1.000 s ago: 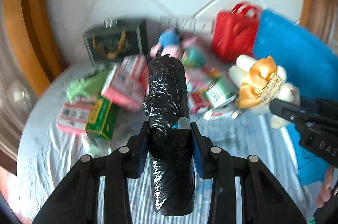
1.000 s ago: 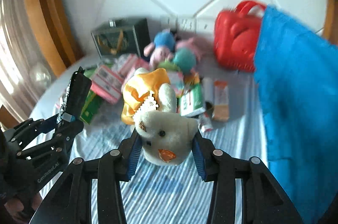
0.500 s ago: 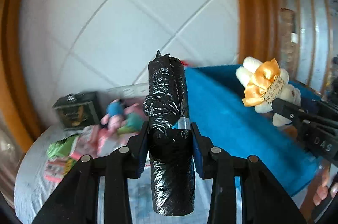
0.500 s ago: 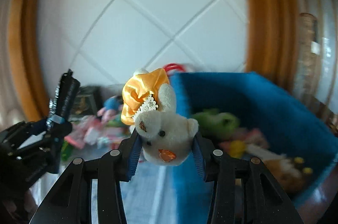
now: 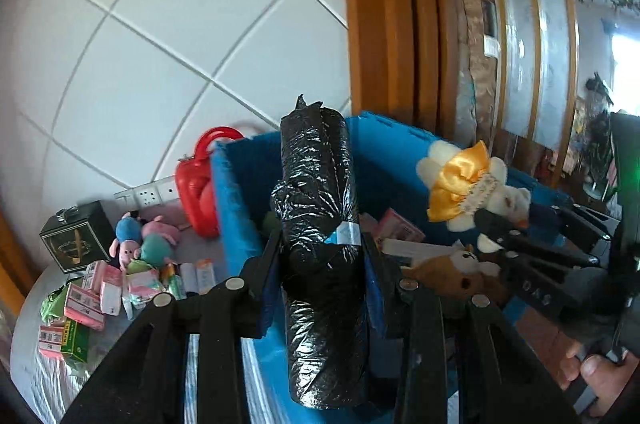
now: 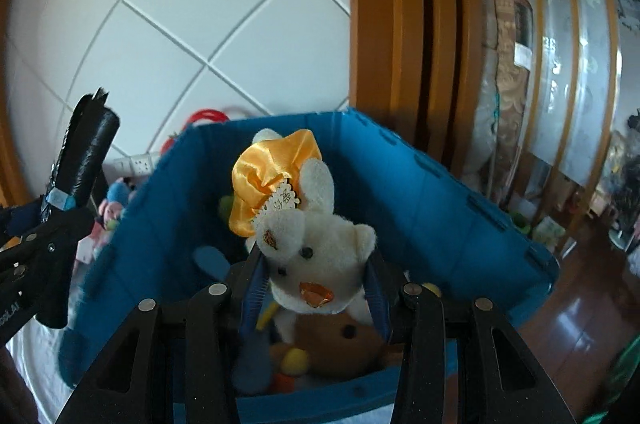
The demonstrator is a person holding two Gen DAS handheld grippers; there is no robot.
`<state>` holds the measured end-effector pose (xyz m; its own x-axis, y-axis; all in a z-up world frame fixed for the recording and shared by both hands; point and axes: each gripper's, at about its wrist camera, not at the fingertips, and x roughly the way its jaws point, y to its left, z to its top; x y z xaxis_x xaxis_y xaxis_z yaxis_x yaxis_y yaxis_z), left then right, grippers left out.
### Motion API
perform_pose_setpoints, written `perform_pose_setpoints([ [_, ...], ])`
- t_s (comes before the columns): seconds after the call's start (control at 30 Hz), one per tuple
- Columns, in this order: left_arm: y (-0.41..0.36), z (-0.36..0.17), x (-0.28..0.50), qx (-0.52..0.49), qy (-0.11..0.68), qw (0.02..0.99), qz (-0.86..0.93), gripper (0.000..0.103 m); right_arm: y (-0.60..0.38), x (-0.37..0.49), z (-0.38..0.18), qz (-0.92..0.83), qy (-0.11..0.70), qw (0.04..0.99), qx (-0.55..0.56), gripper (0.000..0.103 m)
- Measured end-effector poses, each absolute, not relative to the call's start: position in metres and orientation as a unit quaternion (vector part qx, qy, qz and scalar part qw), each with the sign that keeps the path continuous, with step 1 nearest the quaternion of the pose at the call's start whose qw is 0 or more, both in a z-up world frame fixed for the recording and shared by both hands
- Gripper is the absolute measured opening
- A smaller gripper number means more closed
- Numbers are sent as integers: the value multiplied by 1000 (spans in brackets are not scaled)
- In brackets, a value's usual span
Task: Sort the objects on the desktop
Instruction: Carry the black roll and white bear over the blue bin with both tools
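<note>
Right wrist view: our right gripper [image 6: 316, 276] clamps white plush bear [image 6: 316, 264] at head, soft, light, over blue bin [image 6: 440, 192]; left gripper [image 5: 322, 256] clamps black bag roll [image 5: 320, 244], slippery.

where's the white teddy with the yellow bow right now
The white teddy is clamped in the right gripper, held over the open blue bin, above a brown plush toy lying inside it.

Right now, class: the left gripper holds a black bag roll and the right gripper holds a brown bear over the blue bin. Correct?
Not quite. The right gripper holds a white plush bear with a yellow bow, as the right wrist view shows. The left gripper does hold the black bag roll, over the blue bin.
</note>
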<state>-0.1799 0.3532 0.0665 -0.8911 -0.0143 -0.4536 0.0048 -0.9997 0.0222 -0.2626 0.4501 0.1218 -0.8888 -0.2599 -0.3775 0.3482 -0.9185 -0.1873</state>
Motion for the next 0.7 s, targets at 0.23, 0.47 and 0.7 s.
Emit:
perform_pose_setpoints([
  [0.23, 390, 43, -206, 284, -17, 16, -959, 36, 481, -279, 109, -960, 143, 155, 183, 43],
  [0.47, 409, 36, -217, 302, -17, 27, -953, 36, 488, -295, 102, -957, 165, 142, 192, 44],
  [0.7, 410, 30, -225, 314, -18, 42, -948, 36, 493, -308, 99, -955, 173, 130, 202, 44],
])
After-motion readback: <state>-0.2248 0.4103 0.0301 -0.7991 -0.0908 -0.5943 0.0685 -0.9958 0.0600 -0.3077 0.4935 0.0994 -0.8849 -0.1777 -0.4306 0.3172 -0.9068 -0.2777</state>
